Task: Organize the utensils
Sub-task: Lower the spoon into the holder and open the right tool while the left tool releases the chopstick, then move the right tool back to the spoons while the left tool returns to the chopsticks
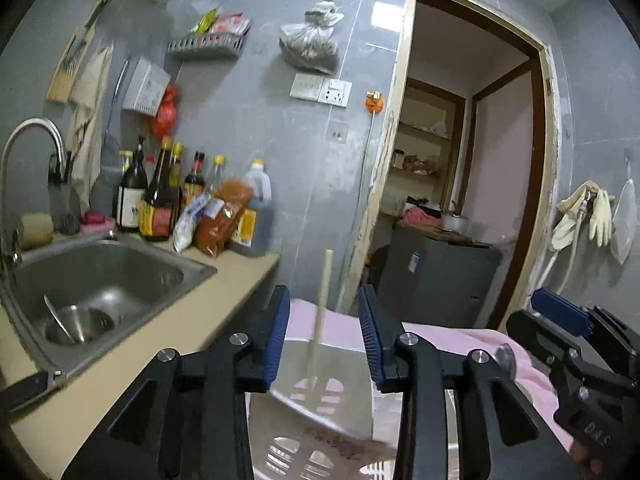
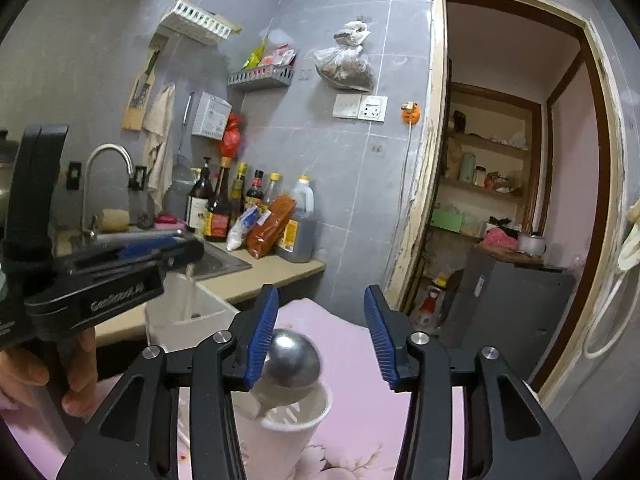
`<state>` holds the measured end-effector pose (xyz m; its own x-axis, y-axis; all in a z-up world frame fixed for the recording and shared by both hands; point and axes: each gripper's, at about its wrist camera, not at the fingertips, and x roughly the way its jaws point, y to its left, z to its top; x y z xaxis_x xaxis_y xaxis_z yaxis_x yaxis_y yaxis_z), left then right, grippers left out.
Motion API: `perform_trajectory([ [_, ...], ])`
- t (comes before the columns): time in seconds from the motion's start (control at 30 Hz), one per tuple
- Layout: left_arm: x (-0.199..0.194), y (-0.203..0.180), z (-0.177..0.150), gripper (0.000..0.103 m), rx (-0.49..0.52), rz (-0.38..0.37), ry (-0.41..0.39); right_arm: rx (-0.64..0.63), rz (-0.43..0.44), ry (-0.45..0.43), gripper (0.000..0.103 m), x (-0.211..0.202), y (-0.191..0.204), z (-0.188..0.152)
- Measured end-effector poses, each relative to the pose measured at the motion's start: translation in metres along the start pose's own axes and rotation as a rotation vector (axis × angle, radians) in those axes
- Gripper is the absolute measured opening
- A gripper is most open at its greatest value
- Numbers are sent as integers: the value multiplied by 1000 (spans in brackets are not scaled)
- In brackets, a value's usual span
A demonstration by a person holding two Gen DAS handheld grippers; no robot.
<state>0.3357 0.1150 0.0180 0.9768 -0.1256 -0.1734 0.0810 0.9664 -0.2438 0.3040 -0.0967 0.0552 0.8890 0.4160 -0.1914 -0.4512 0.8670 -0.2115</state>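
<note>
In the left wrist view my left gripper [image 1: 324,340] stands open around a pale wooden handle [image 1: 323,296]; neither blue pad touches it. The handle rises out of a white slotted holder [image 1: 292,456], with a flat grey metal blade [image 1: 340,392] blurred beside it. In the right wrist view my right gripper [image 2: 320,340] is open above a white perforated cup [image 2: 296,428]. A round metal ladle bowl [image 2: 294,364] rests in that cup, close to the left pad. My left gripper [image 2: 176,248], held by a hand, hovers over the white holder [image 2: 188,312] to the left.
Both containers stand on a pink cloth [image 2: 360,360]. A steel sink [image 1: 100,280] with a bowl and a utensil in it lies to the left. Sauce bottles [image 1: 160,200] and bags crowd the counter's back. An open doorway [image 1: 460,160] is to the right.
</note>
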Motion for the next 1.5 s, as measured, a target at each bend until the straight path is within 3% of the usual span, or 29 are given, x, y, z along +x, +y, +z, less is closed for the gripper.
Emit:
perform_trajectory([
  [0.07,-6,1,1,48,-15,-13,16,12,14,-14,47,-4,-1,3],
  [0.13,-13,0,3,53,-30,-20,13,33,20,-19,49,-8,-3,6],
  [0.2,-19,-4,5,59,-20,-22,14,57,16,-29,56,-14,-7,9],
  [0.37,-40,-18,13,96,-10,-21,-13,96,-32,-64,75,-37,-20,13],
  [0.43,-50,-24,16,102,-12,-13,-43,114,-60,-84,82,-48,-27,14],
  [0.5,-58,-31,19,102,-11,-18,-64,132,-96,-108,88,-64,-36,15],
  [0.57,-65,-42,21,102,2,-23,-69,150,-125,-124,103,-78,-44,15],
  [0.73,-82,-79,16,102,74,-16,-81,170,-189,-155,103,-115,-62,11],
  [0.97,-95,-127,-1,102,165,-118,-44,172,-264,-134,103,-157,-86,-5],
  [1.2,-81,-160,-27,102,188,-225,157,145,-297,-26,103,-174,-106,-29],
  [1.5,-62,-183,-65,102,242,-235,357,92,-252,141,103,-168,-114,-62],
])
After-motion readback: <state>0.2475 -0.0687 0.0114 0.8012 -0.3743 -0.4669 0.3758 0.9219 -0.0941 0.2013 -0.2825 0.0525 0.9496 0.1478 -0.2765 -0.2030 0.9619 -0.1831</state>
